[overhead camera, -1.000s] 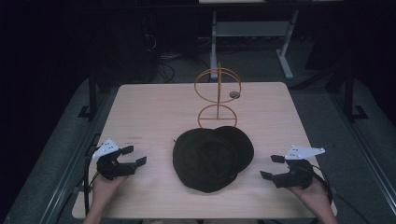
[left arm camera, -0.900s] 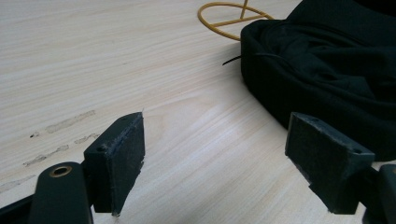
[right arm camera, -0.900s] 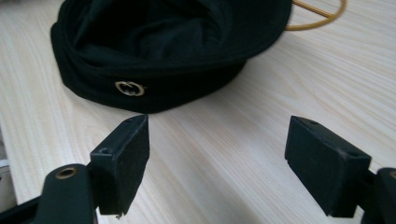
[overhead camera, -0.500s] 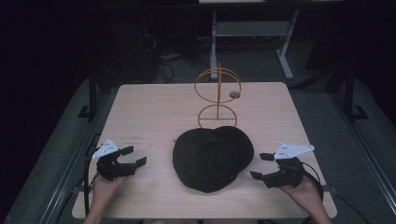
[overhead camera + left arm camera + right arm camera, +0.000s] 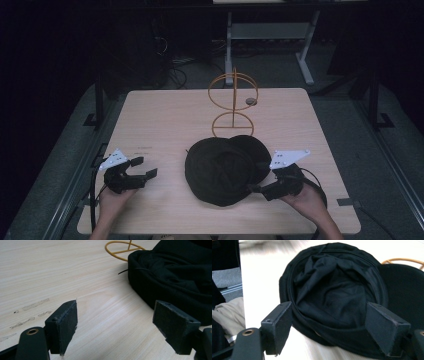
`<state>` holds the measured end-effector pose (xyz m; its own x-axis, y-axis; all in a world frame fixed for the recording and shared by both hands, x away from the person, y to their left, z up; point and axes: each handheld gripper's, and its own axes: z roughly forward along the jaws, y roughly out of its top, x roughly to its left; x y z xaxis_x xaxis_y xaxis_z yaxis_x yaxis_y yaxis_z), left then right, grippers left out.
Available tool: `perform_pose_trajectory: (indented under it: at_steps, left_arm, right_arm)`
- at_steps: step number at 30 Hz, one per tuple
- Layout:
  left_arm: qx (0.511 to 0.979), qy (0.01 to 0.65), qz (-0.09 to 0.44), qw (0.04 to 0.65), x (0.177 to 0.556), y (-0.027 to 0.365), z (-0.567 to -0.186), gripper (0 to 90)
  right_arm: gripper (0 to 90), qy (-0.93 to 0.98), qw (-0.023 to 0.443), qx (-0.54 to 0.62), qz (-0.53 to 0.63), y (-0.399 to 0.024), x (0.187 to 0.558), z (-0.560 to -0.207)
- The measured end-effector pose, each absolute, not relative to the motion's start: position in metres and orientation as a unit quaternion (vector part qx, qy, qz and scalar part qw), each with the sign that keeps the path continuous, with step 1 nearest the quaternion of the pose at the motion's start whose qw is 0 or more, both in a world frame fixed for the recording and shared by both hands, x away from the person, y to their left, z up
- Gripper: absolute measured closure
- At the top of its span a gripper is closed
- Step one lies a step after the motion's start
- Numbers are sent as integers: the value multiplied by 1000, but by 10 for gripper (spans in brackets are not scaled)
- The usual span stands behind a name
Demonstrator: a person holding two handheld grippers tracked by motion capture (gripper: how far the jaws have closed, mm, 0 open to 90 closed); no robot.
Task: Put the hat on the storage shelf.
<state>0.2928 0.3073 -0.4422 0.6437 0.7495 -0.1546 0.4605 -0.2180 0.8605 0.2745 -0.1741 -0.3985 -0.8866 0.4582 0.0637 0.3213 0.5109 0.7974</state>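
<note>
Reaching right claw at hat.

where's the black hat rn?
In the high view the black hat lies upside down on the table's near middle, just in front of the orange wire stand, with the open right gripper at its near-right edge.

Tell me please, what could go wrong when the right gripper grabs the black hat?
The right gripper is open at the rim of the black hat; the soft, wrinkled fabric might slip or bunch. The wire stand stands just behind the hat, so pushing or lifting forward could knock it.
</note>
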Motion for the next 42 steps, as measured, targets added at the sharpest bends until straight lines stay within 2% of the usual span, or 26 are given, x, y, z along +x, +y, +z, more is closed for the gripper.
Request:
perform_pose_trajectory:
  at_steps: [12,22,31,42]
  left_arm:
    - [769,393,146,482,294,305,-444,196]
    - [769,394,145,482,294,305,-445,196]
    - [772,393,143,478,294,304,-444,196]
    - [776,389,143,476,295,302,-445,196]
  right_arm:
    - [239,885,50,192,422,-137,277,-402]
    - [308,902,35,163,398,-108,281,-411]
    - [437,920,23,155,360,-85,287,-425]
    - [480,932,31,141,332,-72,285,-437]
